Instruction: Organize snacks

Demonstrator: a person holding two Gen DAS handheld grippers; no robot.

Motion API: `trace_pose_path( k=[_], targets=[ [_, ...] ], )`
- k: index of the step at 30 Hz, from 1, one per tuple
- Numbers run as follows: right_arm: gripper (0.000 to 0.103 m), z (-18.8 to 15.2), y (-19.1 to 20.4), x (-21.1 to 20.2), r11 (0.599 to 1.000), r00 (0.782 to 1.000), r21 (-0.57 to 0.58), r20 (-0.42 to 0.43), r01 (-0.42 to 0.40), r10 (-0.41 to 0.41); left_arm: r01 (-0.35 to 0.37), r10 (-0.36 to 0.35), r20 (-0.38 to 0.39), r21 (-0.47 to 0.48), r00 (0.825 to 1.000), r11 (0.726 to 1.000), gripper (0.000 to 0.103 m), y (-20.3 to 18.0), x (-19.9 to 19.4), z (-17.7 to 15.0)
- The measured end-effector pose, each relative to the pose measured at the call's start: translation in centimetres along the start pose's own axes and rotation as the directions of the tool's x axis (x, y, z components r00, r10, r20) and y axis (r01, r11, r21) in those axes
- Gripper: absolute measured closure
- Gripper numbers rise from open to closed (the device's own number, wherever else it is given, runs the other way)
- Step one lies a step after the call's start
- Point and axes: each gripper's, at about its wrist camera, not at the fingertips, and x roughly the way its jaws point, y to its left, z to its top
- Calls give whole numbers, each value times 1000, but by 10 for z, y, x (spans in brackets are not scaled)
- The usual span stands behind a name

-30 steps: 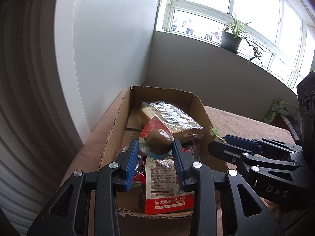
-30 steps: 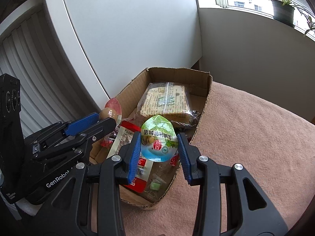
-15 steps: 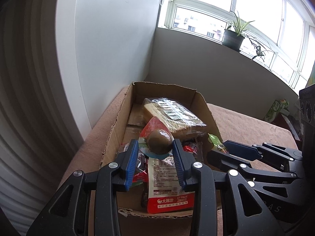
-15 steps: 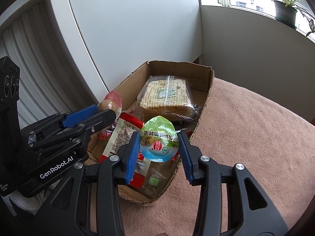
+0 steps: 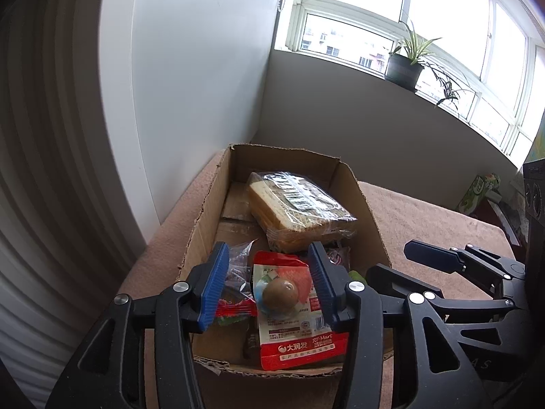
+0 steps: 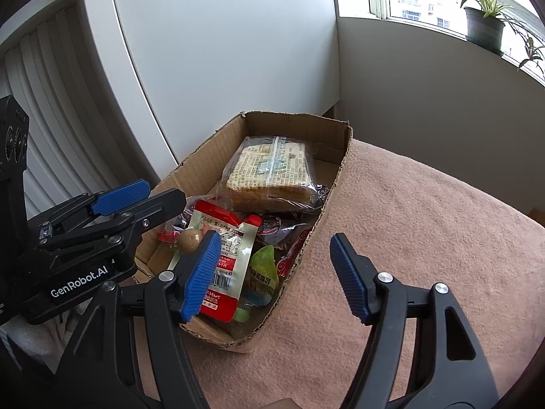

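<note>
**Both grippers standing open over the snack box**

Left gripper (image 5: 269,284) is hovering above the near end of the cardboard box (image 5: 361,184), its fingers spread wide and gripping nothing. Right gripper (image 6: 272,274) is sitting beside it, spanning the box's right wall, its blue ribbed pads (image 6: 351,276) also spread wide and empty.

Box: one, brown corrugated card, flaps torn off ragged along the rim, resting on a pink fuzzy cloth (image 6: 425,238).

Contents, counted where visible:
- One clear-wrapped bread block (image 5: 299,208), rectangular, lying at the far end.
- One red-and-white flat pouch (image 5: 299,330), glossy, lying at the near end.
- One egg snack pack (image 5: 279,294), round, brown and smooth, lying on the red pouch, directly between the left fingers but not touched by them.
- One green pouch (image 6: 264,272), pear-shaped, glossy, lying inside against the right wall near the front corner.
- Further dark and red wrappers underneath; number cannot be told.

One potted plant (image 5: 405,64) is standing on the windowsill.
</note>
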Motion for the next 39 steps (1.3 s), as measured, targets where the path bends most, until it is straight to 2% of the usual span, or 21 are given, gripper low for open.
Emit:
trace_pose_path(
  k=[2, 8, 10, 17, 20, 25, 29, 36, 39],
  targets=[
    [17, -1, -2, -4, 1000, 1000, -2, 17, 17, -17, -2, 2, 7, -2, 1000, 1000, 48, 0, -2, 0],
    [7, -2, -9, -13, 999, 998, 0, 45, 49, -49, -7, 7, 9, -8, 1000, 1000, 36, 0, -4, 0],
    [7, -3, -11, -15, 998, 997, 6, 52, 61, -61, -13, 13, 19, -6, 1000, 1000, 30, -1, -7, -1],
    [7, -7, -19, -28, 996, 993, 20, 74, 88, -89, -37, 36, 54, 23, 998, 999, 29, -13, -22, -4],
    [7, -9, -21, -35, 994, 990, 18, 91, 105, -106, -38, 36, 70, 34, 997, 999, 25, -19, -31, -9],
    [7, -11, -22, -45, 994, 987, 23, 113, 111, -113, -39, 34, 86, 50, 996, 998, 25, -27, -41, -17],
    [7, -15, -21, -51, 989, 980, 12, 131, 149, -149, -47, 41, 92, 64, 995, 997, 25, -33, -47, -24],
    [7, -23, -19, -64, 987, 974, 22, 156, 160, -161, -63, 57, 116, 46, 992, 997, 25, -35, -60, -33],
    [3, -26, -17, -71, 986, 970, 19, 177, 167, -167, -69, 64, 117, 42, 991, 997, 25, -38, -62, -34]
  ],
)
